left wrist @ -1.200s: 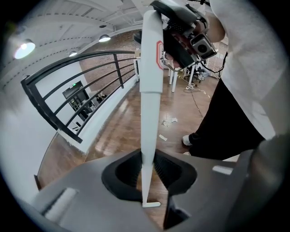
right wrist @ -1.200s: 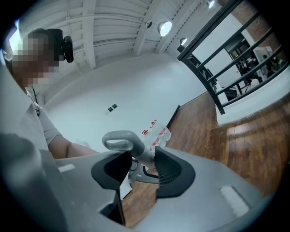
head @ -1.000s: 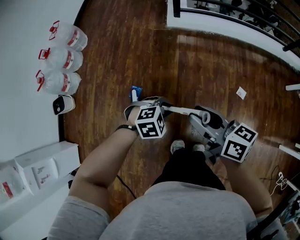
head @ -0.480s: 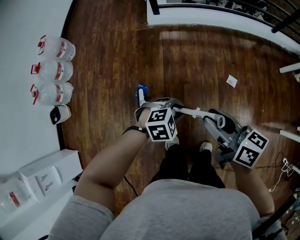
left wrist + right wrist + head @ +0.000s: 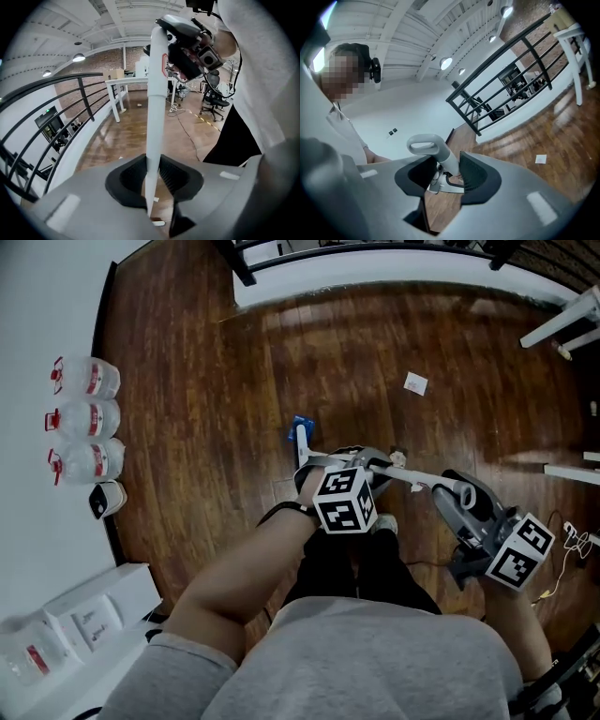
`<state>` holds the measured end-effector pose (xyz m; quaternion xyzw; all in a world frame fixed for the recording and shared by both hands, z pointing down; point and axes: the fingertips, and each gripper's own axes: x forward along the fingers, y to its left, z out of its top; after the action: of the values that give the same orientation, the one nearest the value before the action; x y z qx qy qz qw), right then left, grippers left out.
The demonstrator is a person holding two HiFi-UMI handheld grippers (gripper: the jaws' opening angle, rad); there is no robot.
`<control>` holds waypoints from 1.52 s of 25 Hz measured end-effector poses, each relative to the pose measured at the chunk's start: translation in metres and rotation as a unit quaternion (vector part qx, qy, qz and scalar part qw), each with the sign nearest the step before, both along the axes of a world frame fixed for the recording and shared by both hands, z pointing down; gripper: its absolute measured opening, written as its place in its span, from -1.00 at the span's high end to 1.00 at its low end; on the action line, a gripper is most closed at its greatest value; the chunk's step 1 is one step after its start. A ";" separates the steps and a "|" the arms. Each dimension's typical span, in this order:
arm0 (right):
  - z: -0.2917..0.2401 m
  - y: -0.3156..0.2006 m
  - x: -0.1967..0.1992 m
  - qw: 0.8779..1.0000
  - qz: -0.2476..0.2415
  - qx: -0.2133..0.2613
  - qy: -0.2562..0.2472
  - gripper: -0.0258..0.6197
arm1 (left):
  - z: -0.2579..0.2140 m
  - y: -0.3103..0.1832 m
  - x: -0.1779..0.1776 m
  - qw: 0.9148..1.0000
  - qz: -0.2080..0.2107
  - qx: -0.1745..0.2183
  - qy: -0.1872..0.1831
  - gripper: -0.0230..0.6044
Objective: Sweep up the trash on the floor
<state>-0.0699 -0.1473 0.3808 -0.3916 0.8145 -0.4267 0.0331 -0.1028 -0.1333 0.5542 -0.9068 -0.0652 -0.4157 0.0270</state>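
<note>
- Your left tool [image 5: 154, 178] has its jaws closed on a white pole [image 5: 156, 108]. The pole runs up out of the jaws, and its upper end sits right beside your right tool [image 5: 194, 44].
- In the right gripper view, your right tool has its jaws closed on a pale looped handle [image 5: 425, 143]. The loop sticks out just past the fingertips.
- In the head view both tools are low in the frame, just in front of your body. The left one is nearer the middle and the right one is off to the side.
- A short white piece with a blue tip [image 5: 300, 425] shows just ahead of your left tool. What it belongs to can't be made out.
- The trash is a white paper scrap [image 5: 415, 383]. It lies on the dark wooden floor [image 5: 206, 427], ahead of both tools and well apart from them, out in the open.
- Three water jugs [image 5: 84, 418] lie in a row against the white wall on your left.
- A black railing [image 5: 506, 89] runs along the far edge of the floor.
- A white desk [image 5: 136, 82] stands near the railing.
</note>
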 end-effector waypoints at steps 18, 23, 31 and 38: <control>-0.027 0.115 0.230 0.993 0.106 0.021 0.036 0.45 | -0.023 0.117 0.235 0.992 0.117 -0.016 0.032 0.67; -0.025 0.126 0.238 0.993 0.088 0.038 0.068 0.50 | -0.021 0.125 0.242 0.992 0.124 -0.006 0.022 0.67; -0.044 0.131 0.198 0.996 0.042 0.051 0.053 0.49 | -0.039 0.125 0.205 0.994 0.104 0.022 0.013 0.67; -0.051 0.144 0.120 0.998 0.002 0.055 0.036 0.47 | -0.048 0.134 0.125 0.998 0.052 0.036 0.012 0.68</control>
<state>0.0500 -0.0032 0.3302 -0.4058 0.8365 -0.3673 0.0262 0.0223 0.0005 0.5065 -0.9053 -0.0973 -0.4052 0.0819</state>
